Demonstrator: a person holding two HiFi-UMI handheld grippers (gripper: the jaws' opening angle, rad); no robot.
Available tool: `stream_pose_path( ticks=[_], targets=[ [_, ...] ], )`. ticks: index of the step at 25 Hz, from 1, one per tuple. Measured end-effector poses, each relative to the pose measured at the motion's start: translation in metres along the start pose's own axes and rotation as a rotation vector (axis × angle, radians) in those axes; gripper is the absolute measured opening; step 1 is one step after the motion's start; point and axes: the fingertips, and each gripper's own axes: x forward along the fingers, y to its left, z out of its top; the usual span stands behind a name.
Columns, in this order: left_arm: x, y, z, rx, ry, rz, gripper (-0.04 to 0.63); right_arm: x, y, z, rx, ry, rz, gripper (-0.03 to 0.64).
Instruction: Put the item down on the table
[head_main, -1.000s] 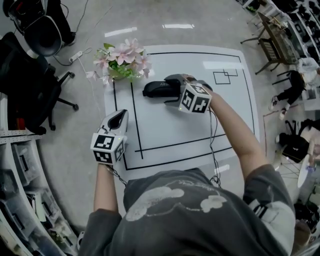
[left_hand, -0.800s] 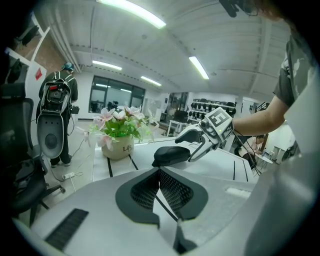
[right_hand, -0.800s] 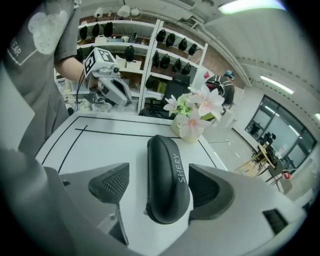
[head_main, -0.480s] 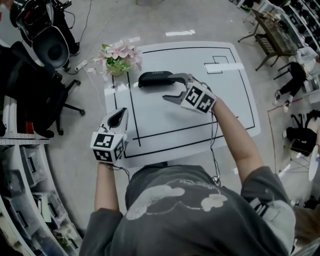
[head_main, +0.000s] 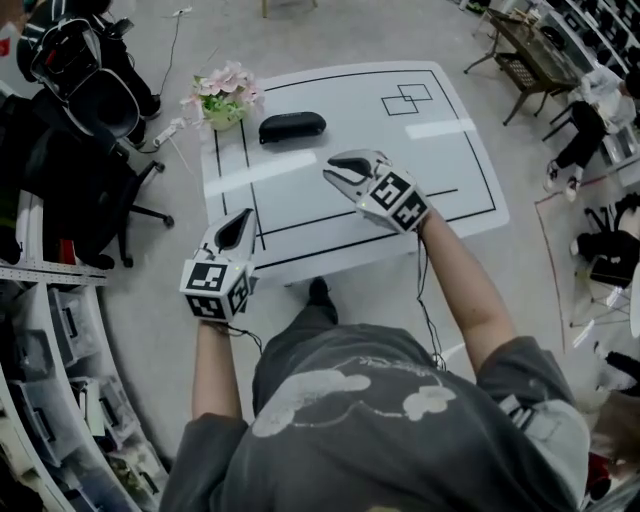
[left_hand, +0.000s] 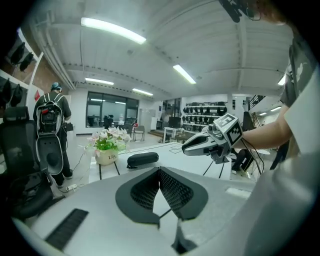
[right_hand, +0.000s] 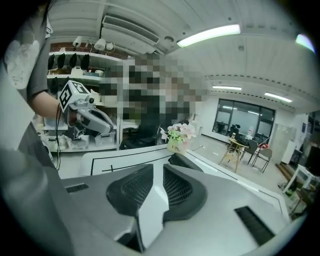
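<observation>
Well, from the head view, the black case (head_main: 292, 127) lies flat on the white table (head_main: 440, 190), near the far left corner. A pot of pink flowers (head_main: 224, 98) stands just beside it at the table's edge. The right gripper (head_main: 335, 168) hangs over the middle of the table, well apart from the case. The left gripper (head_main: 243, 218) is out by the table's near left corner. A black chair (head_main: 70, 120) stands on the floor to the left.

Next, in the left gripper view, the two black pads (left_hand: 175, 192) touch at their tips, and nothing is between them. Past them I see the case (left_hand: 142, 159), the flowers (left_hand: 107, 142) and the right gripper (left_hand: 186, 146) up above the table.

Last, in the right gripper view, the jaws are closing. Only a thin gap is left between the pads (right_hand: 131, 192), and nothing is in it. The case (right_hand: 187, 161) peeks out behind the right pad, with the flowers (right_hand: 180, 135) farther back. The left gripper (right_hand: 110, 130) shows on the left.
</observation>
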Motion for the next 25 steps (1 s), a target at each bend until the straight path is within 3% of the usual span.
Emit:
stream_pose_path(
  ticks=[5, 10, 19, 25],
  targets=[
    [-0.037, -0.053, -0.013, 0.023, -0.002, -0.028, 0.003, -0.051, 0.044, -0.010, 0.036, -0.031, -0.059, 0.002],
    [-0.073, -0.089, -0.028, 0.029, 0.000, -0.021, 0.003, -0.091, 0.085, -0.022, 0.127, -0.091, -0.095, 0.000],
    [-0.113, -0.102, -0.052, 0.011, 0.019, -0.038, 0.003, -0.111, 0.140, -0.049, 0.225, -0.083, -0.148, -0.002],
    [-0.127, -0.092, -0.064, 0.005, 0.029, -0.118, 0.003, -0.120, 0.156, -0.039, 0.255, -0.065, -0.251, -0.002]
  ],
)
